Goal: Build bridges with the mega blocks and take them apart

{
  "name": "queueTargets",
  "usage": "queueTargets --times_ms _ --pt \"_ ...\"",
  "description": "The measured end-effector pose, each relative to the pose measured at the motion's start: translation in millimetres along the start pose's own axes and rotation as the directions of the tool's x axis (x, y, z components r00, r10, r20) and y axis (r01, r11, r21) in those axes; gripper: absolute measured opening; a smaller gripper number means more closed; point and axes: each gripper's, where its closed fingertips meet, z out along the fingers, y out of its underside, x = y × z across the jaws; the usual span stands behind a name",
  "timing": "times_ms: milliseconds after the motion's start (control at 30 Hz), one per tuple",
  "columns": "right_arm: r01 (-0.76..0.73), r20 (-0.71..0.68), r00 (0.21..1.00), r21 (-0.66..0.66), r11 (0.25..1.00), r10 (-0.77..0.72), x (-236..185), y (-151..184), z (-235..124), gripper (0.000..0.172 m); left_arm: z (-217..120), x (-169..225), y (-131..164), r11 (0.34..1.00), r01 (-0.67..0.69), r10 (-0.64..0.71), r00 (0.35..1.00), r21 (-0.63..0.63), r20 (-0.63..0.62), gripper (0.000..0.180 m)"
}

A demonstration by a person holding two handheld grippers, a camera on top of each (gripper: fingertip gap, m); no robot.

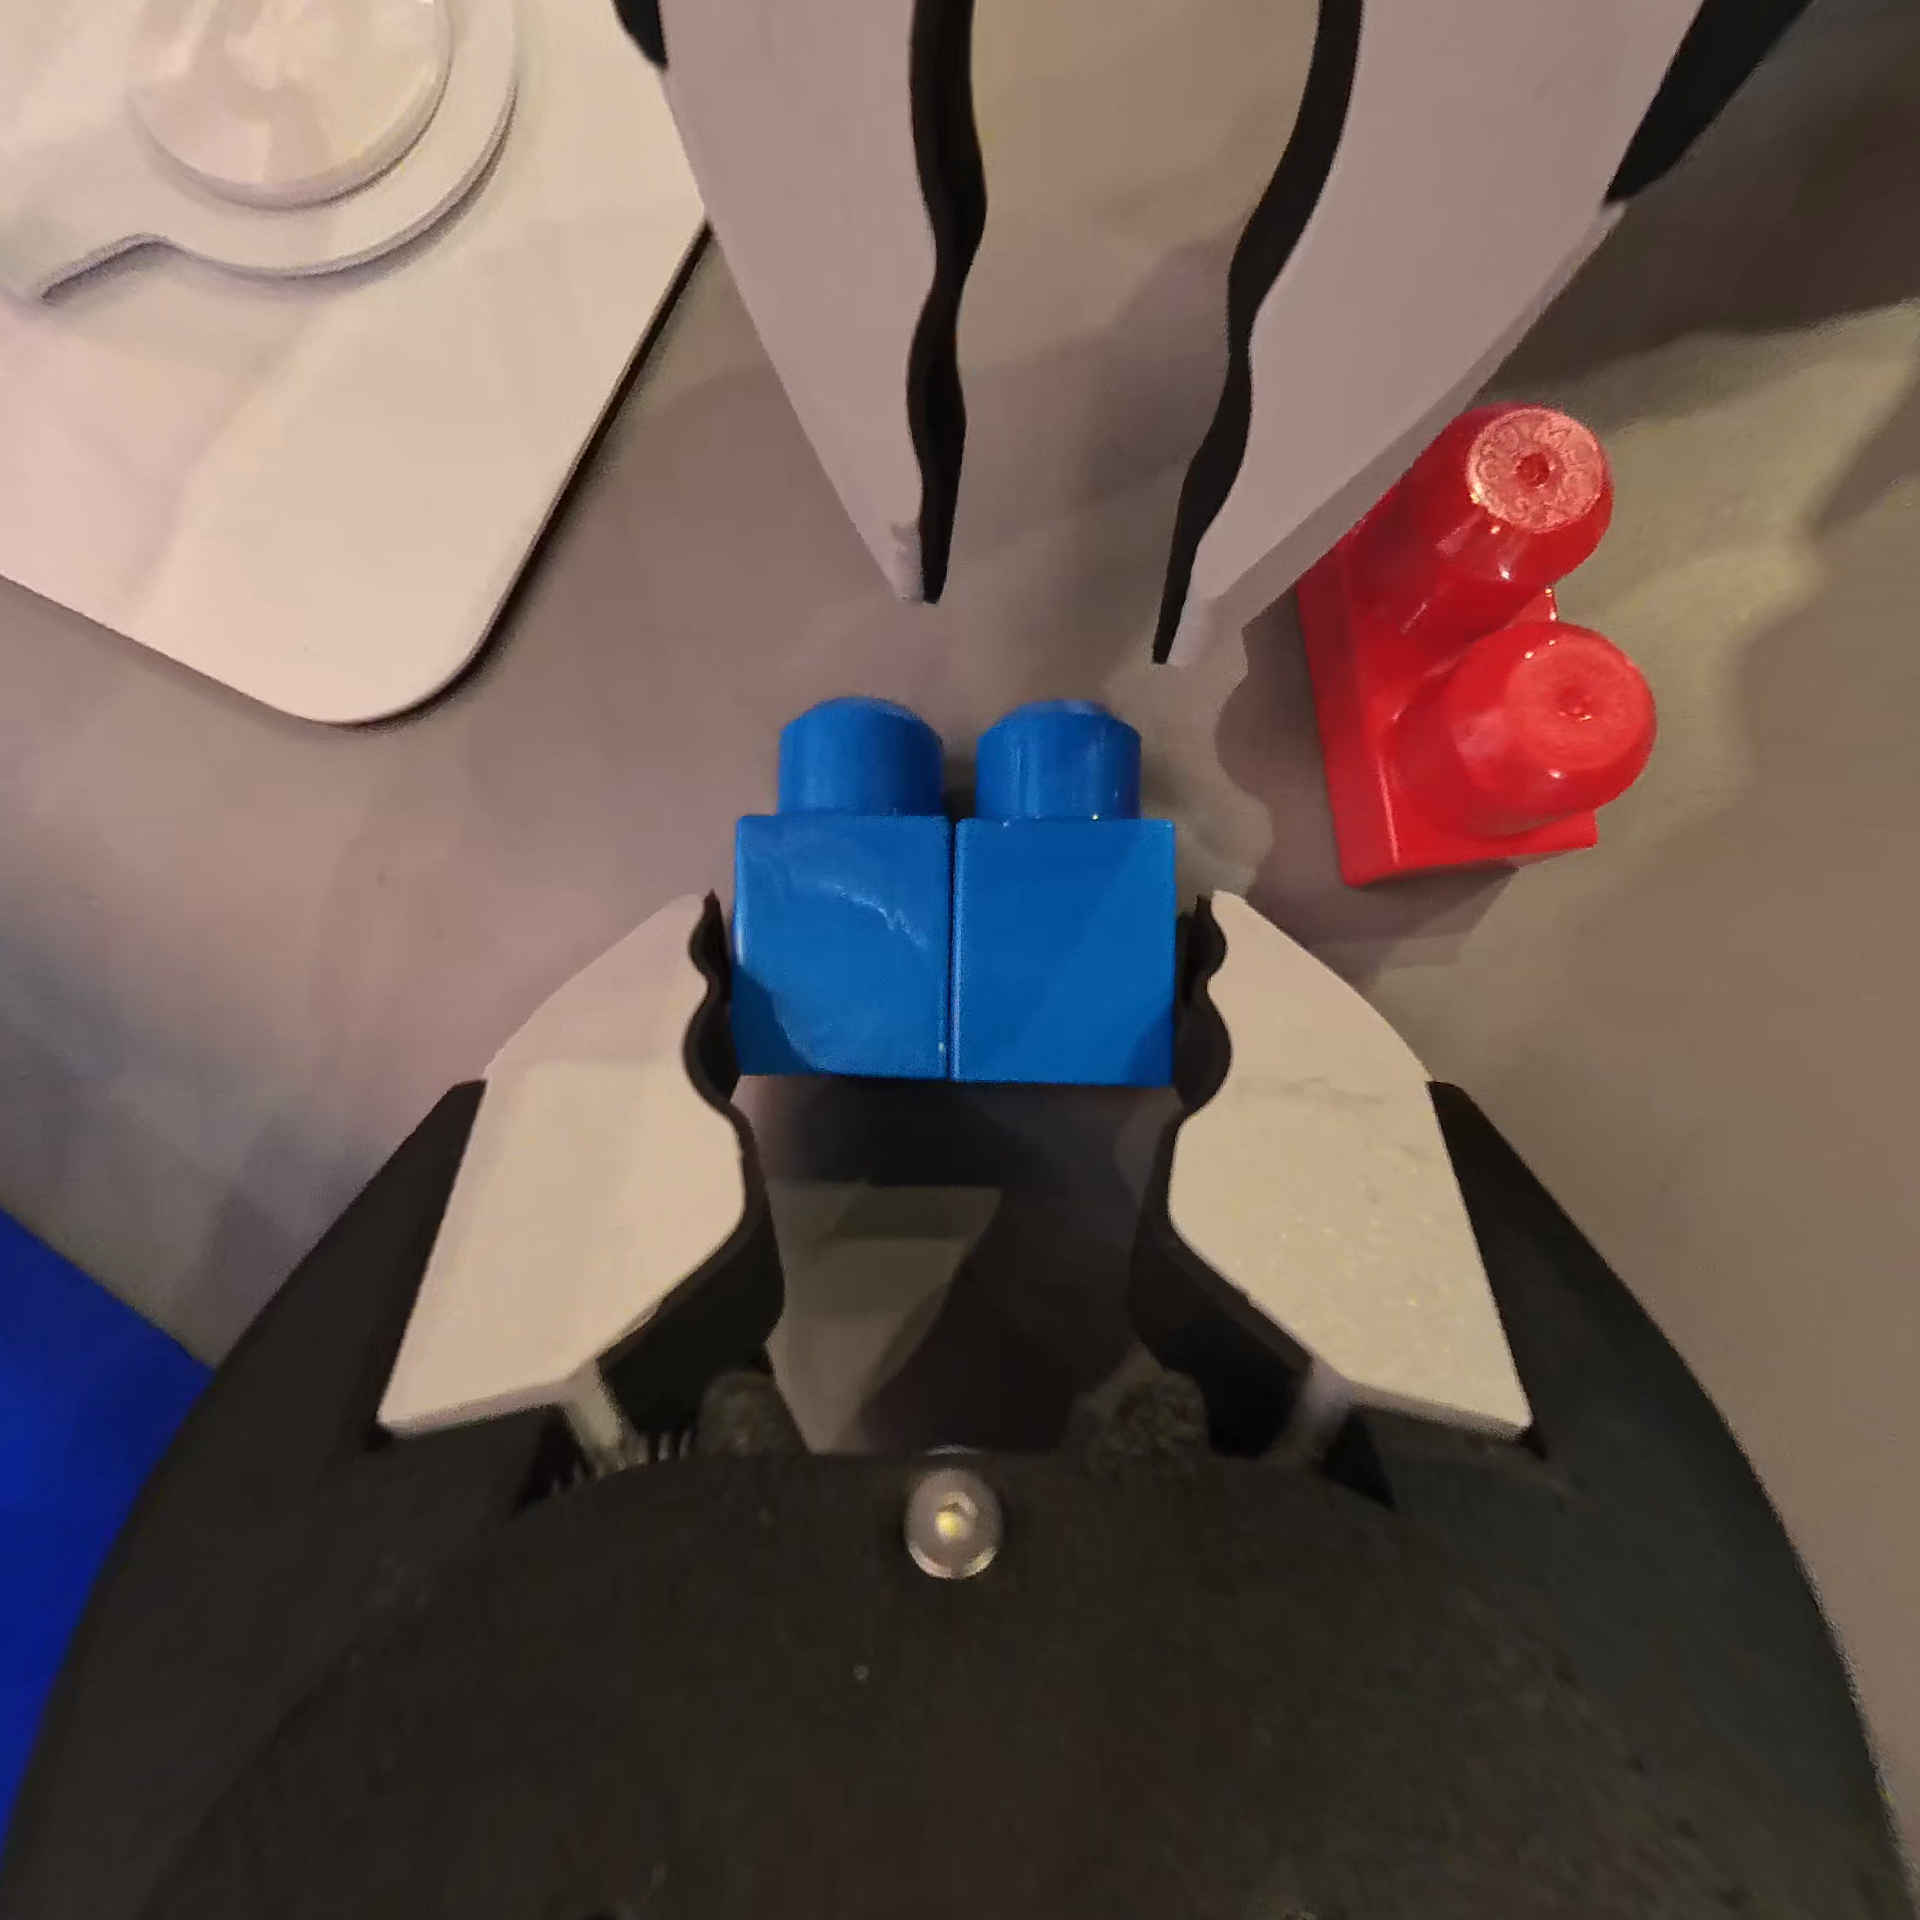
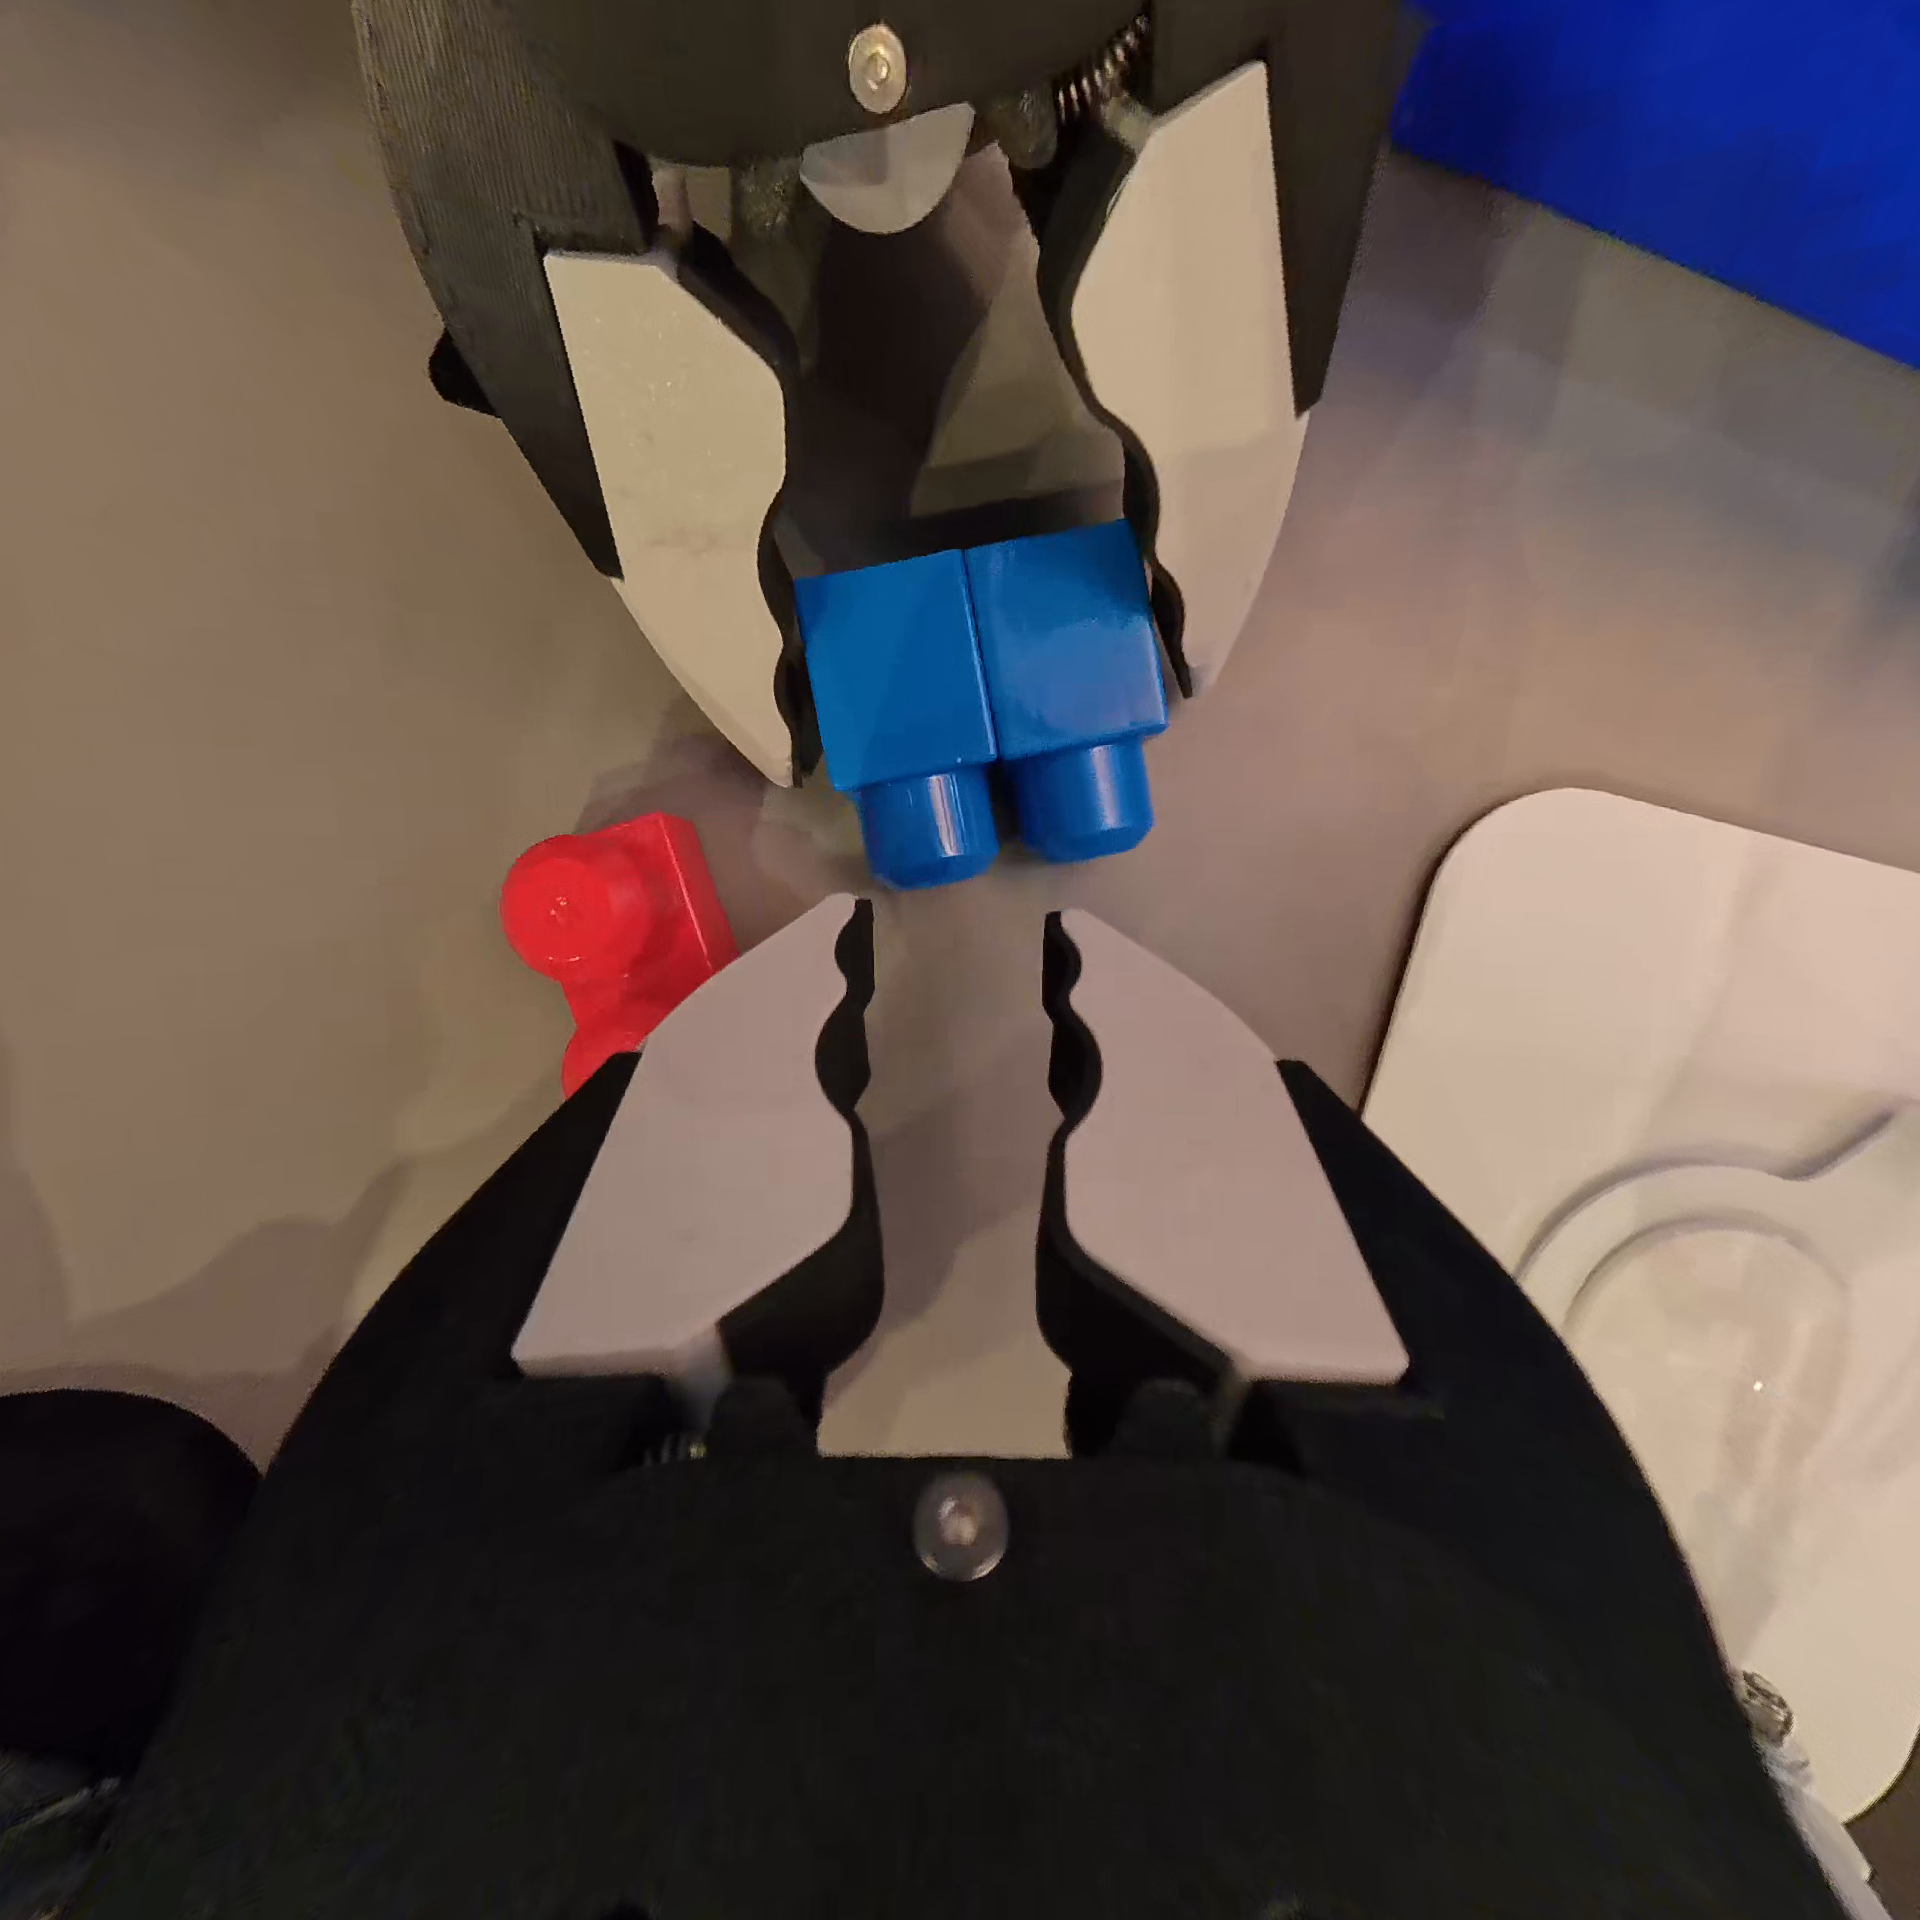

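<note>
Red block (image 2: 613,966): lower part hidden behind right gripper's finger, left of centre in right wrist view. Blue object (image 1: 62,1455), lower left of left wrist view, cut by edge & blurred, can't tell what. White plate (image 2: 1662,1039) cut off at right edge.

The left gripper (image 1: 956,971), black-bodied with pale grey fingers and wavy black pads, points toward its partner, its two pads pressed against the outer sides of a pair of blue single-stud plastic blocks (image 1: 954,945) held side by side, studs facing away from it. Facing it, the right gripper (image 2: 958,920), of the same build, hangs just short of those studs, its fingers (image 2: 774,1049) parted with only grey tabletop (image 2: 208,623) showing between them. The two tools meet nose to nose, tips near but apart.
</note>
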Motion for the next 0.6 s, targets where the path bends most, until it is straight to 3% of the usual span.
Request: queueTargets --times_ms 367,600 --pt "-0.015 -0.007 1.0 0.032 0.999 0.015 3 1 -11 0.034 0 -4 -5 0.999 -0.036 0.035 0.999 0.022 0.026 0.079" --pt "0.007 0.002 1.0 0.056 0.998 -0.007 -2 1 -28 0.039 -18 -10 -9 0.995 0.016 -0.018 1.0 0.104 0.019 0.077"
